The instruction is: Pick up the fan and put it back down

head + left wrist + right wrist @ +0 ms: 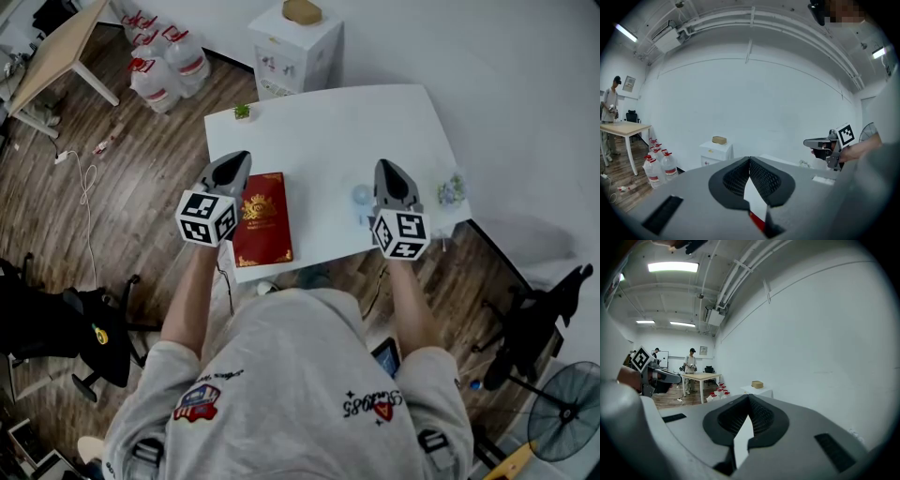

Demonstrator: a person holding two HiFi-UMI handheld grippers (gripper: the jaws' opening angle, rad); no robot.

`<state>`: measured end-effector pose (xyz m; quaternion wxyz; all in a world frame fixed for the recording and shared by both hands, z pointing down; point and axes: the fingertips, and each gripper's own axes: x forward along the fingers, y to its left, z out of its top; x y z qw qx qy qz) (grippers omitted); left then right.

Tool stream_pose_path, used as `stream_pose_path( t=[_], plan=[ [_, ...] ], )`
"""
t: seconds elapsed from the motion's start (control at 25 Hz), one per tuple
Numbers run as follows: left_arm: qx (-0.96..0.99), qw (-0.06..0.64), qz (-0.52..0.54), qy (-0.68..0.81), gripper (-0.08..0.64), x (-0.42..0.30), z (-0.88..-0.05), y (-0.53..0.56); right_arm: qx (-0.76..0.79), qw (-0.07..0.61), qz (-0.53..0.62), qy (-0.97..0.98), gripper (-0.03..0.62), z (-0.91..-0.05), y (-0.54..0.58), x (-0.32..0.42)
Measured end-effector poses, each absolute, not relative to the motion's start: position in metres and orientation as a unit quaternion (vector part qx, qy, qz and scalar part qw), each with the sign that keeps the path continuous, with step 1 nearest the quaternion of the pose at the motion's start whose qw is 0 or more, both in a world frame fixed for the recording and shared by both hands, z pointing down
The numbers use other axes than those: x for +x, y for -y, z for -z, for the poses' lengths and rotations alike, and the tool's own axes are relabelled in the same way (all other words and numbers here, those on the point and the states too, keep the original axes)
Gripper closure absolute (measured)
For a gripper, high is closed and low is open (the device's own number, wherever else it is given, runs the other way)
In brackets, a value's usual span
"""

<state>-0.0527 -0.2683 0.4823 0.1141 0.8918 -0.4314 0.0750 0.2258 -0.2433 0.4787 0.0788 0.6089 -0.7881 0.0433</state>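
A small pale blue fan lies on the white table, close to its front edge. My right gripper hovers just right of the fan, apart from it, its jaws shut and empty. My left gripper is at the table's left edge beside a red book. Its jaw tips meet with nothing between them. The left gripper view shows the right gripper off to the right, but not the fan.
A small green object sits at the table's far left corner and a clear item at its right edge. A white cabinet and water bottles stand behind. A floor fan and chairs flank me.
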Motion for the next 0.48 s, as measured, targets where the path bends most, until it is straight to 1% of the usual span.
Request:
stream_pose_path(
  t=[0.48],
  plan=[
    [0.890, 0.117, -0.074, 0.434, 0.555, -0.0524, -0.4848, 0.2695, 0.608, 0.078, -0.042, 0.789, 0.589, -0.4774, 0.2457, 0.2259]
  ],
)
